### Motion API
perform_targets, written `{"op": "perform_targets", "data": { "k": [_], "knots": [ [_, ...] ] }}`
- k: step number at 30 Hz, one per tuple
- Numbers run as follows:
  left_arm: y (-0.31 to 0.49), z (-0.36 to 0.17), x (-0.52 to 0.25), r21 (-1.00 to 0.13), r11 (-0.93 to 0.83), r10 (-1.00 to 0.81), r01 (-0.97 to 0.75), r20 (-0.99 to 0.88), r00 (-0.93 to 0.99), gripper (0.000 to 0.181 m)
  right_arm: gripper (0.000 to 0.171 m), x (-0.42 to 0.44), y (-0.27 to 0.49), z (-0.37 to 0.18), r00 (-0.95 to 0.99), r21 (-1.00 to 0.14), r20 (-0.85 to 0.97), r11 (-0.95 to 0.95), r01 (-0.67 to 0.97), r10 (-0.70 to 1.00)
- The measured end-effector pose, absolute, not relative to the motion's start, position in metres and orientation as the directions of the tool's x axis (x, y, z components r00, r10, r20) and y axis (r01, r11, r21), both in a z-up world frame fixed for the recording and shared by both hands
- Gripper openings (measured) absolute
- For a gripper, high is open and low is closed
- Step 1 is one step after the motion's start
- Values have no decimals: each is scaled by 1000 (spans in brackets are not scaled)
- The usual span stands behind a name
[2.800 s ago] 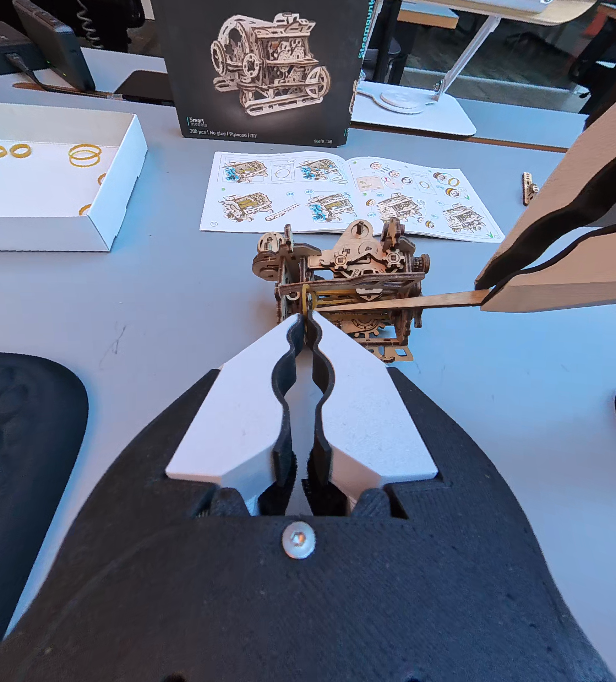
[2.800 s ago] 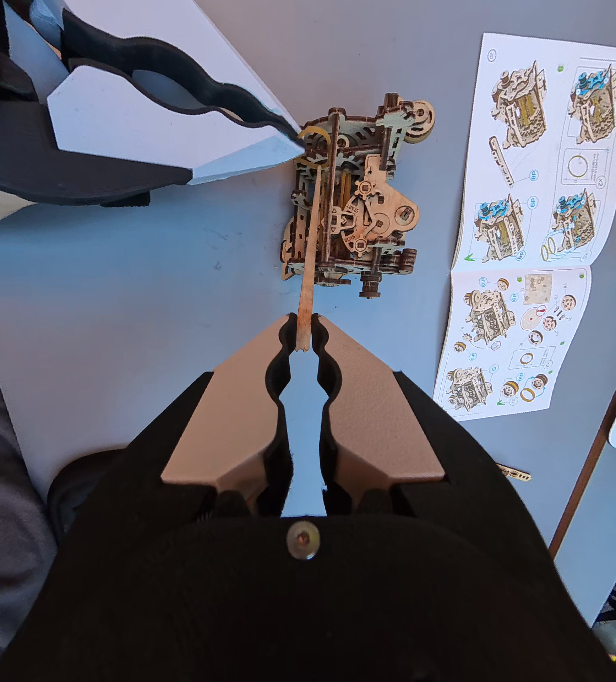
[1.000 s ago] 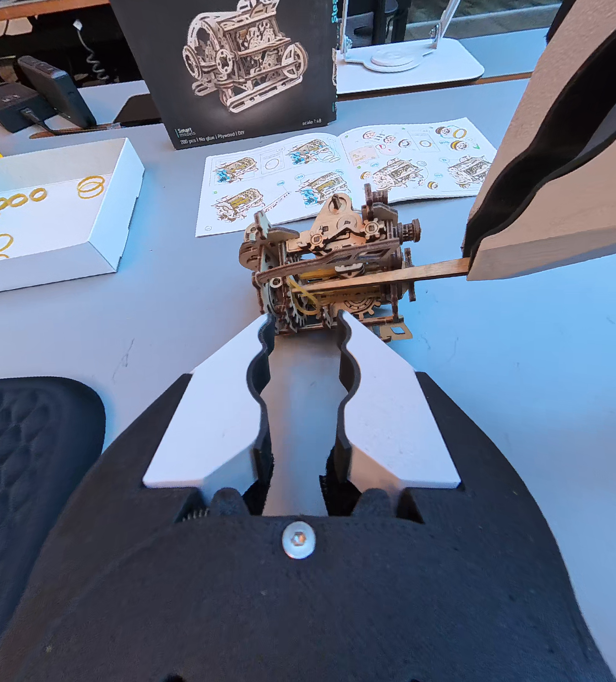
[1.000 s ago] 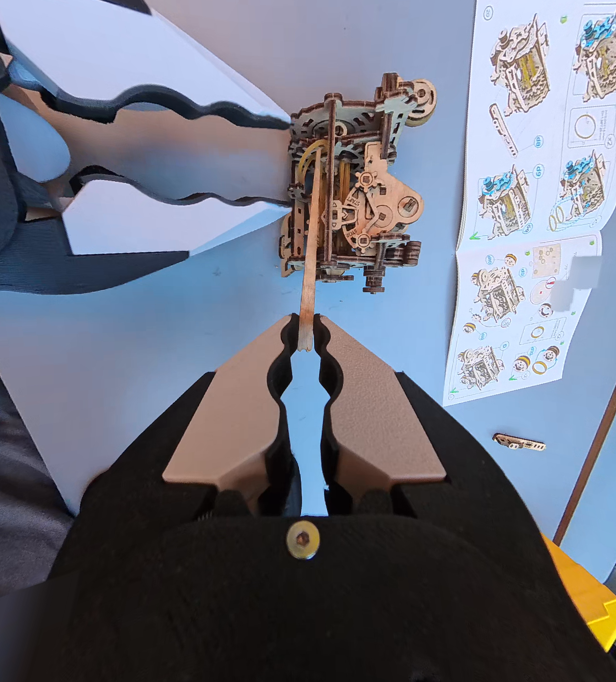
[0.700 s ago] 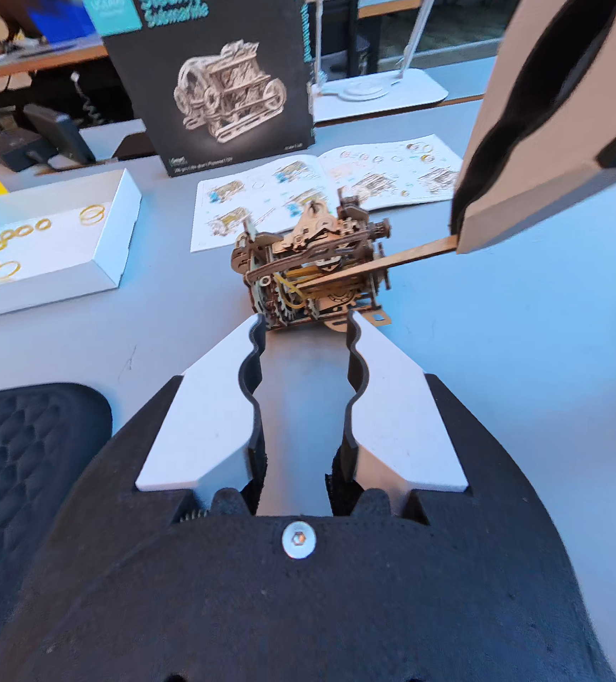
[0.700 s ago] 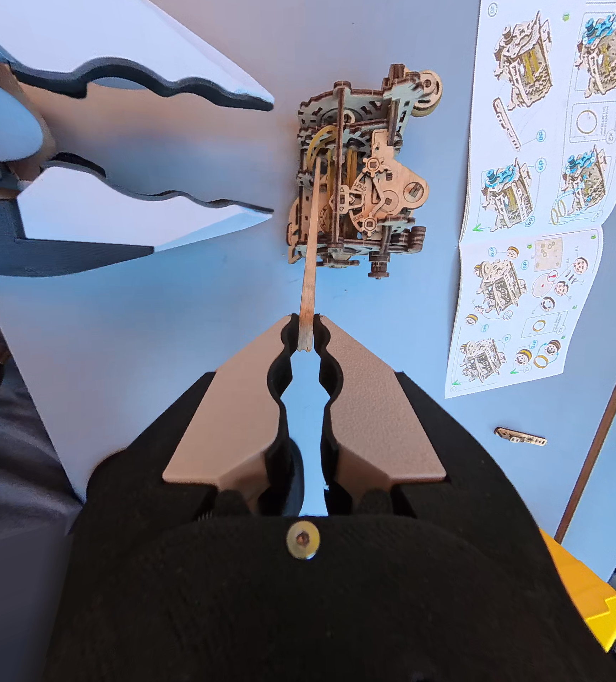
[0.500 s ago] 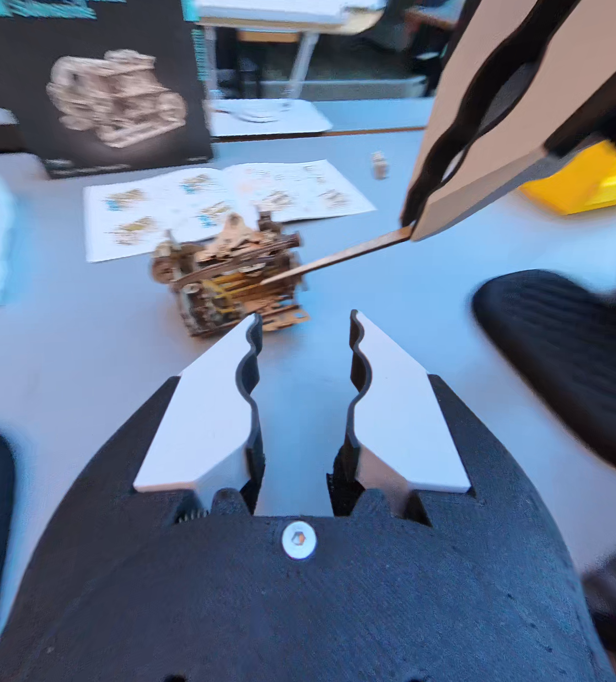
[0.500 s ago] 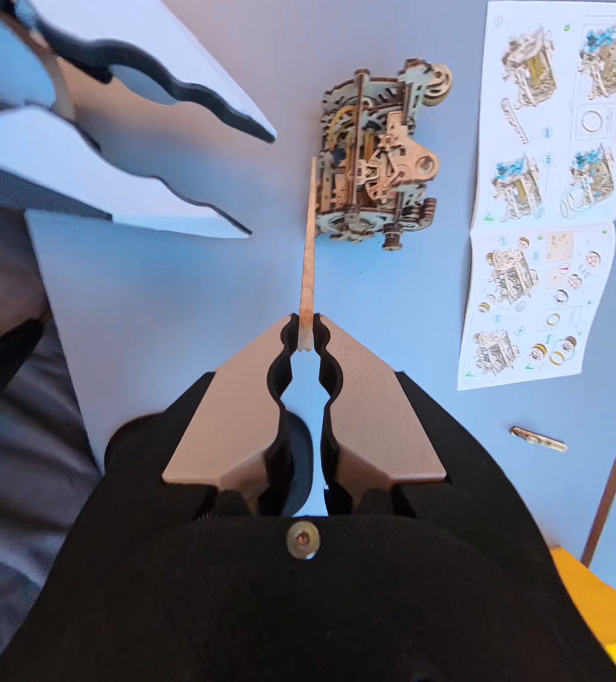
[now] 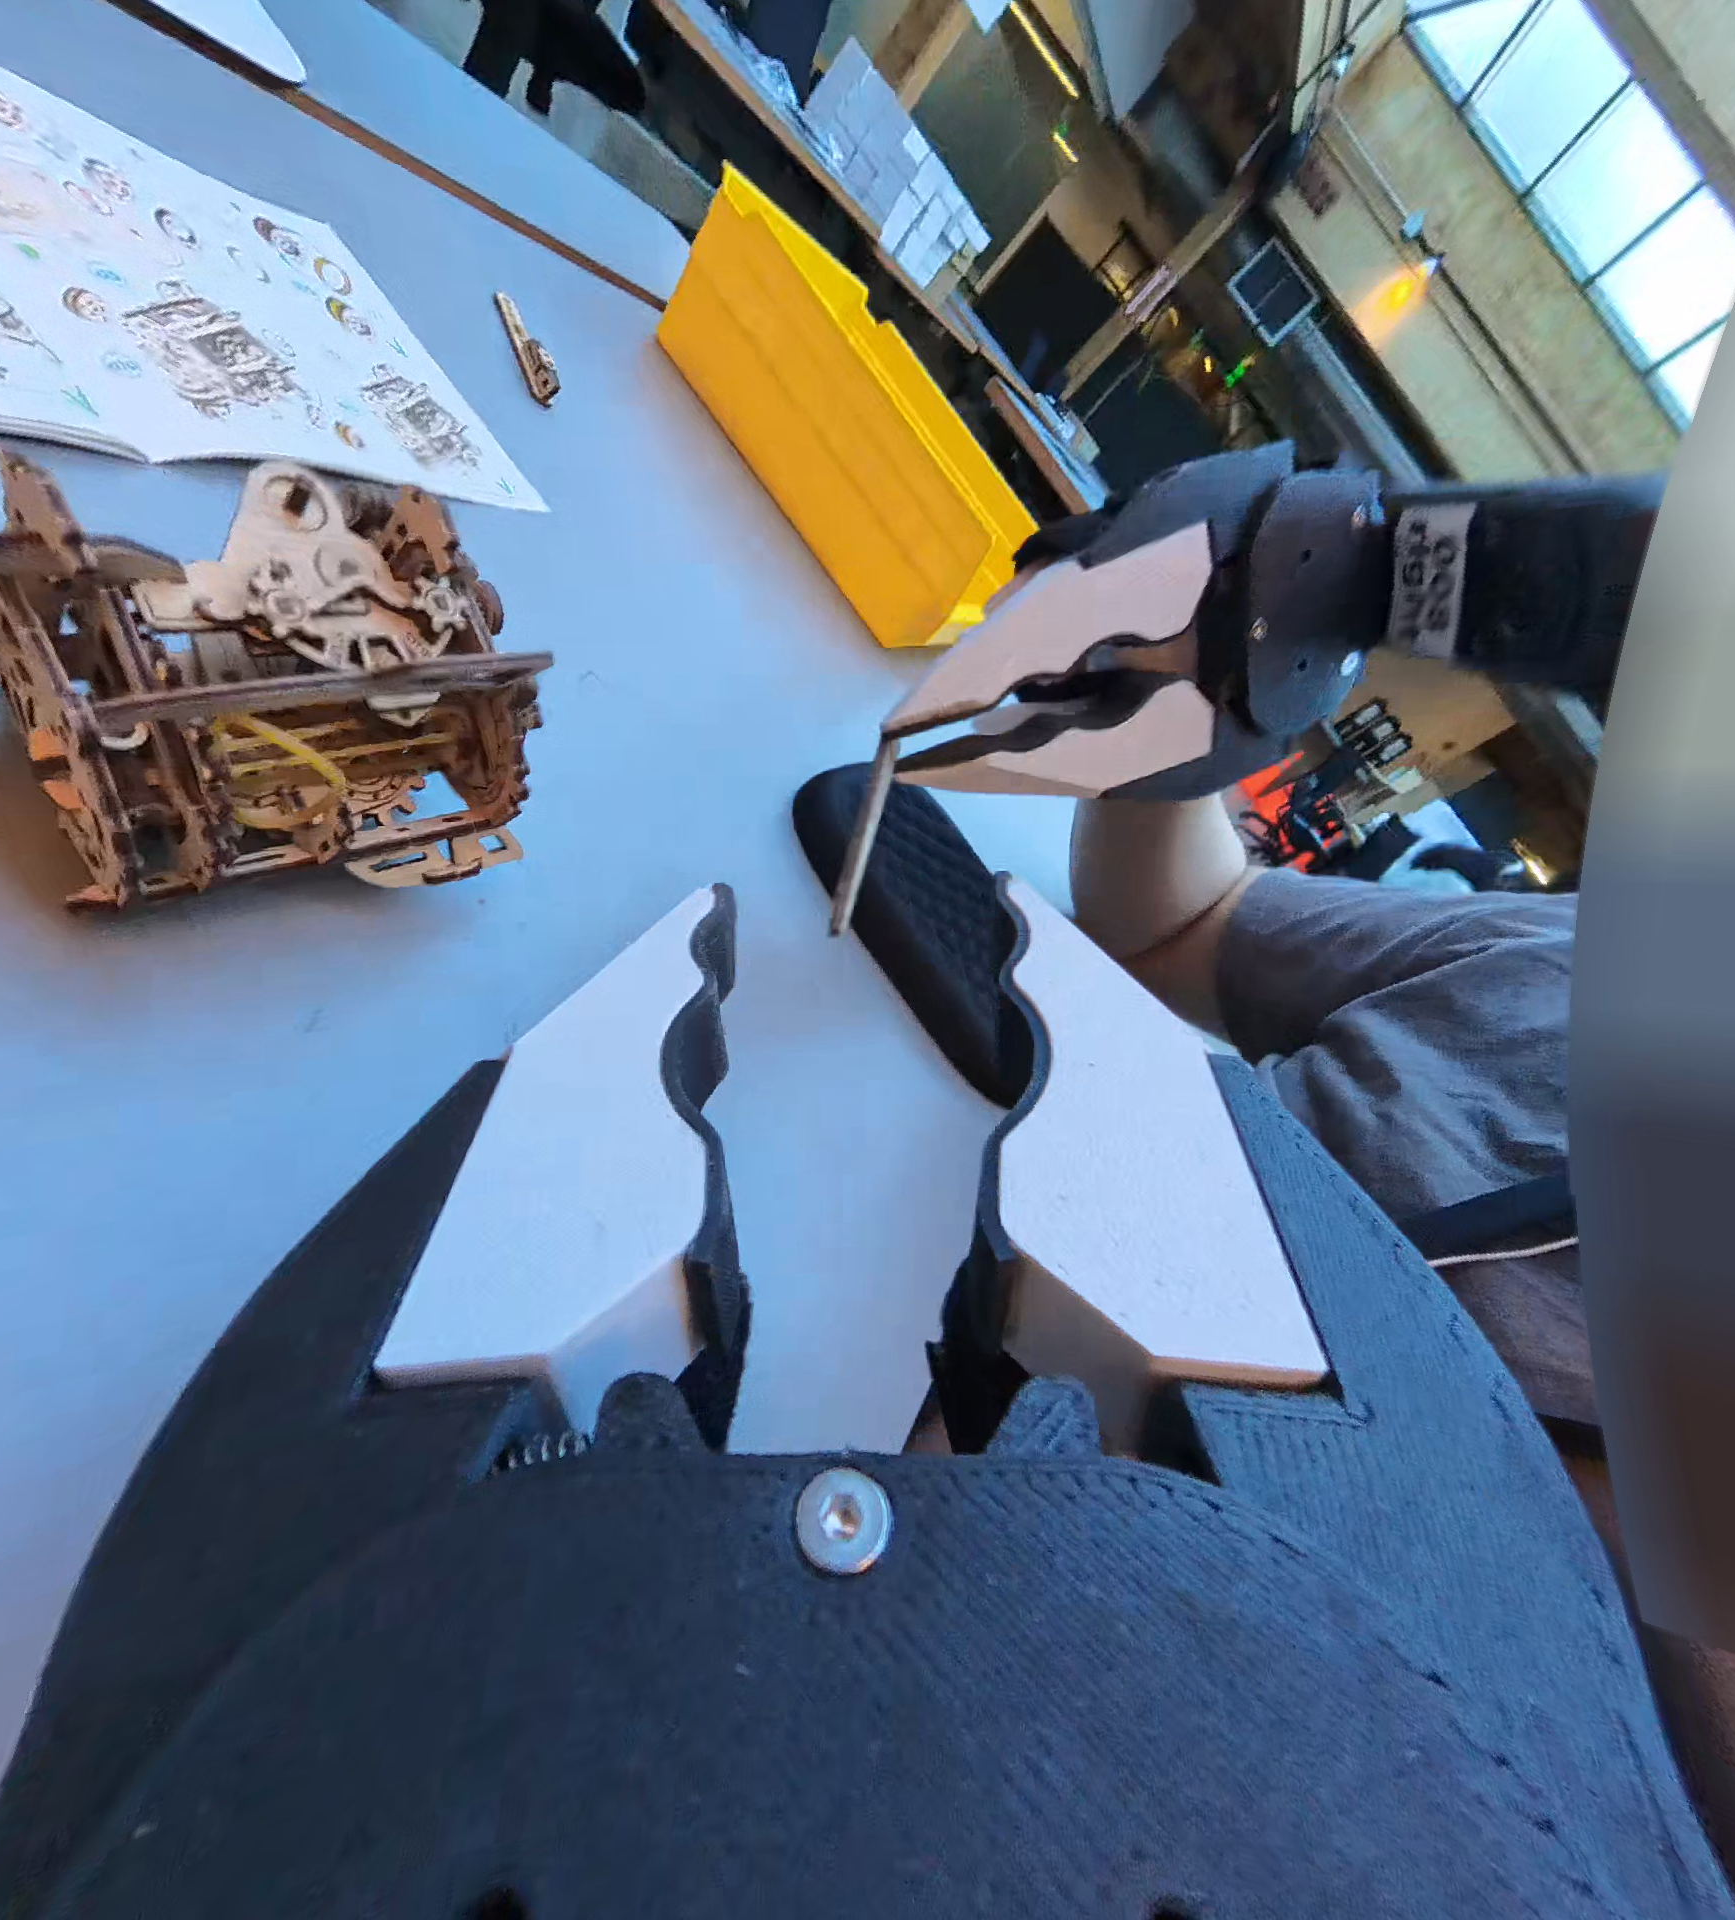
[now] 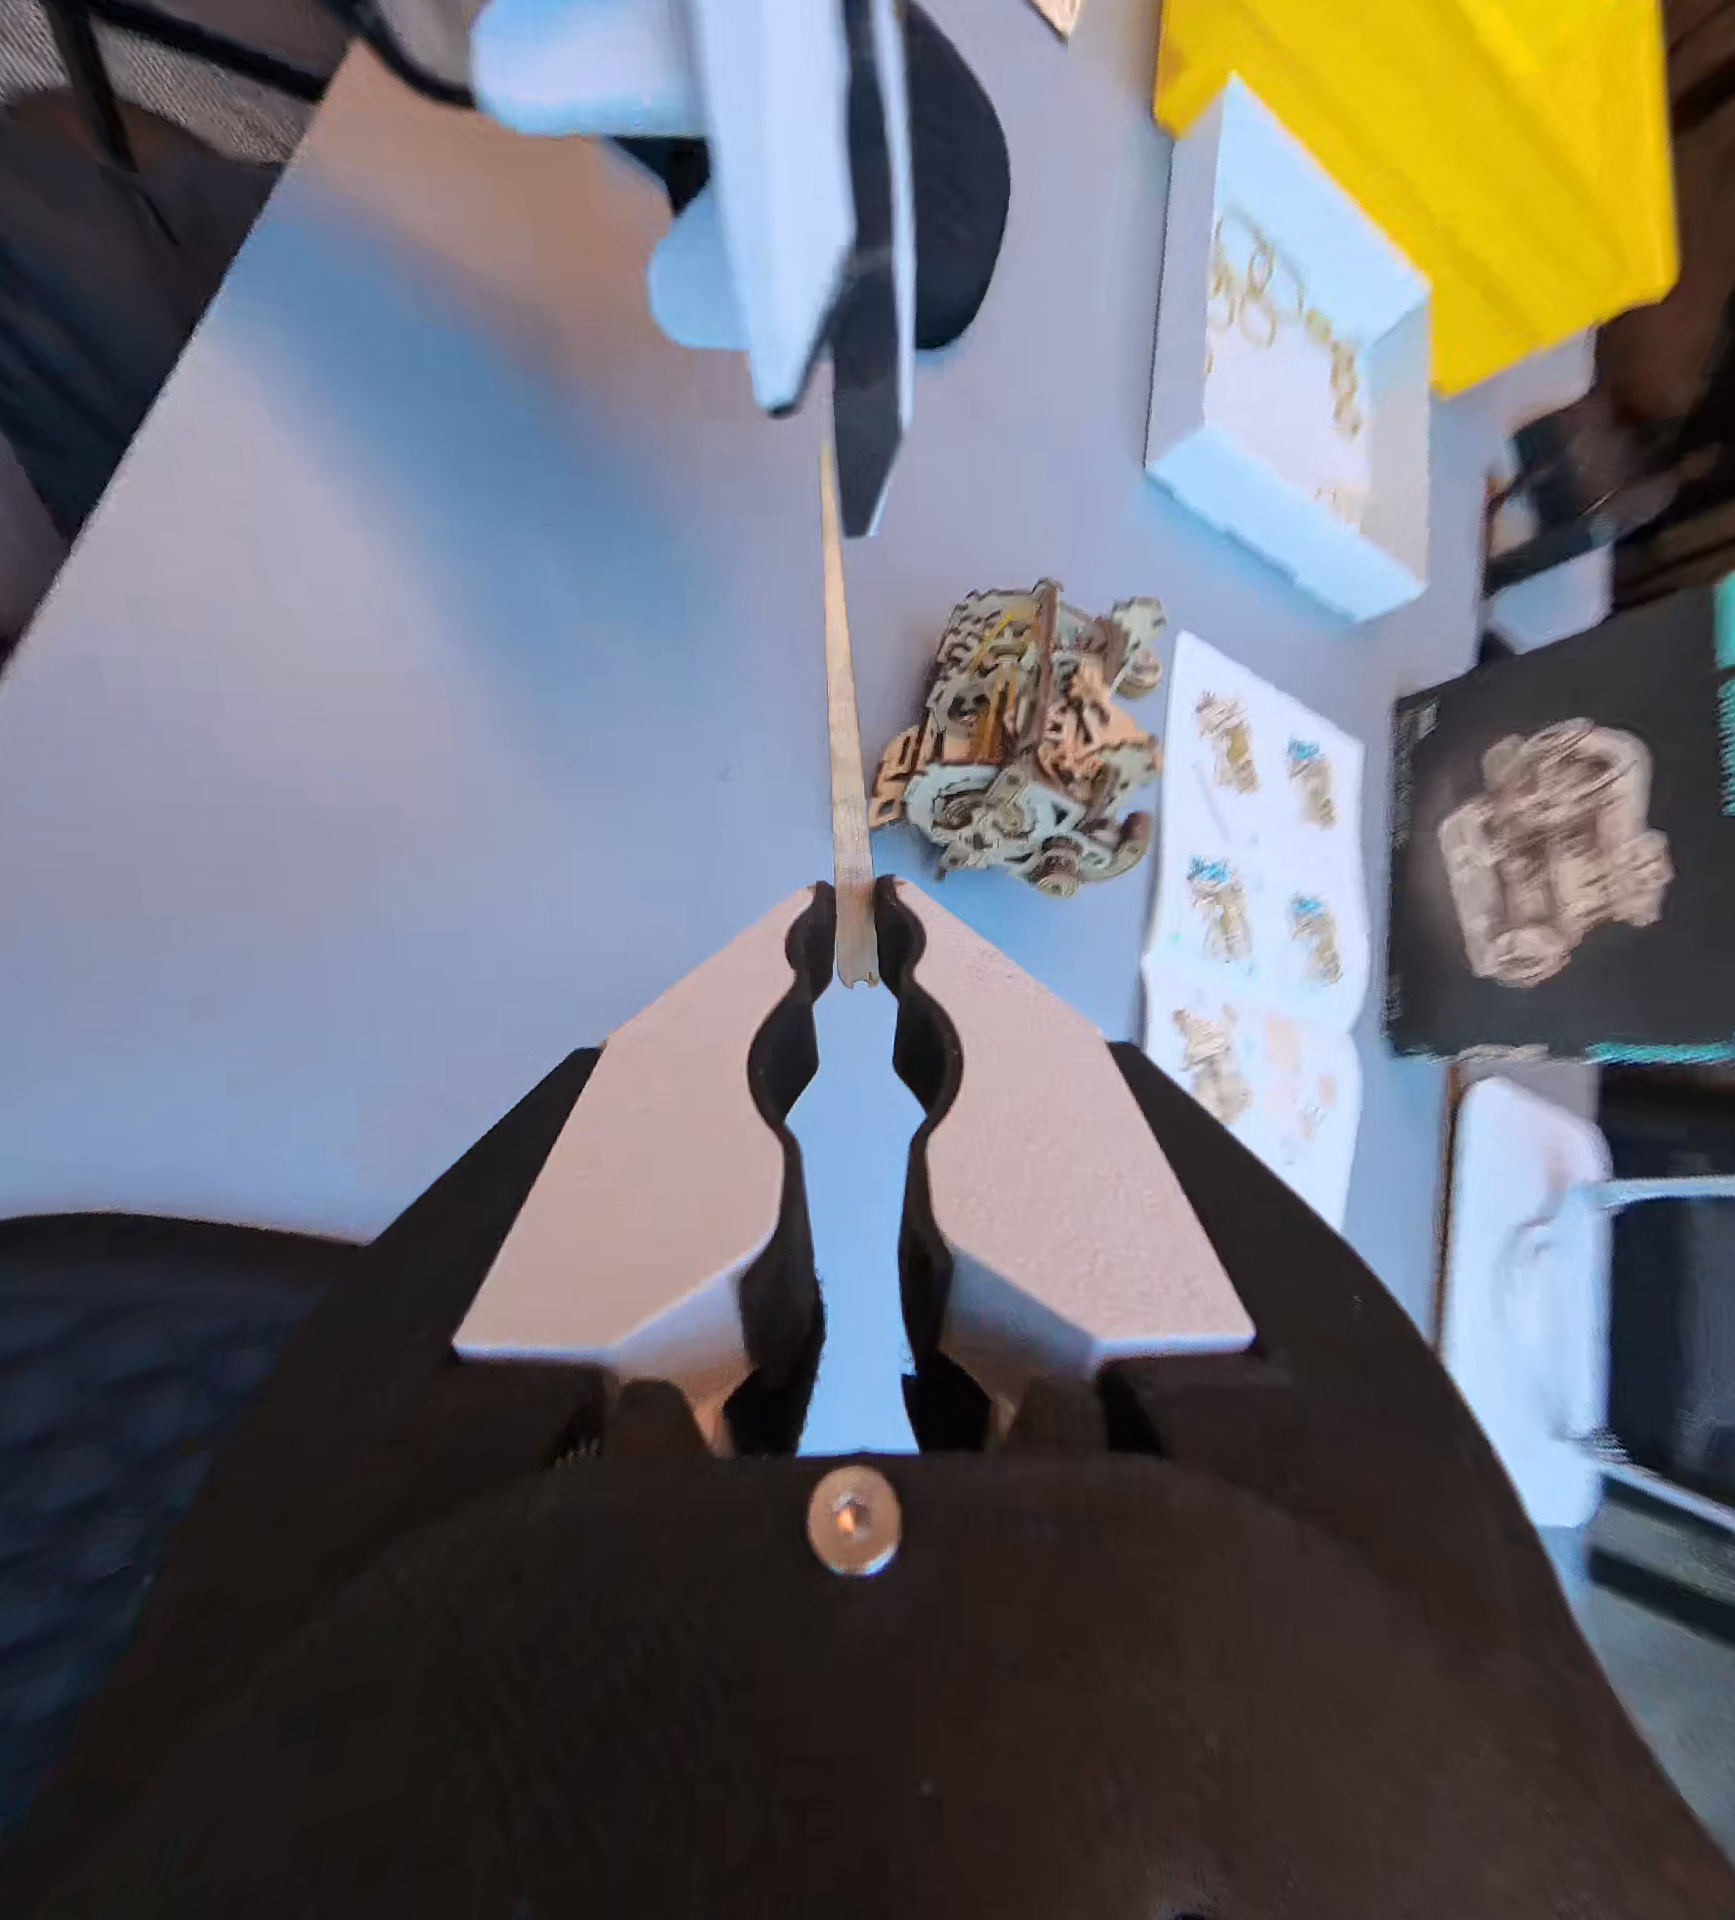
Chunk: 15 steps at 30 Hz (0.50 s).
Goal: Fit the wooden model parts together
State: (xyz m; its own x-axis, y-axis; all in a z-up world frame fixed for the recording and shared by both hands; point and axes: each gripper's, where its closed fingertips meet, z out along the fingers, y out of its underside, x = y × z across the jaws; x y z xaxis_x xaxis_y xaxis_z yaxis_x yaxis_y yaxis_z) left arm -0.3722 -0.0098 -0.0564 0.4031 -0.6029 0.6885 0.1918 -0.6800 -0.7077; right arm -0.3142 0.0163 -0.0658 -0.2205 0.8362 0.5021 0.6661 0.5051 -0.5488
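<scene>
- The right gripper, in the lower centre of its own view, pinches a thin wooden strip between its tan fingers.
- The left gripper has its white fingers spread apart and holds nothing; in the left wrist view the strip's free end hangs just above that gap.
- The wooden model sits on the grey table at the left of the left wrist view, apart from both grippers.
- An instruction booklet lies beyond it, a yellow bin at upper centre.
</scene>
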Motion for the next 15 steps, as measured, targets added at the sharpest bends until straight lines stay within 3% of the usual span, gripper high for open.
{"op": "perform_targets", "data": {
  "k": [2,6,15],
  "knots": [
    [-10,-49,-370,-714,-672,-621,194,687,377,29,7,-316,20,-66,-205,-482,608,562,672,767],
    [-7,-59,-369,-733,-671,-635,108,644,426,29,7,-325,4,-57,-212,-453,689,641,620,693],
    [-19,-56,-354,-693,-718,-662,70,711,238,20,7,-330,-1,-48,-165,-446,715,625,641,679]
  ]
}}
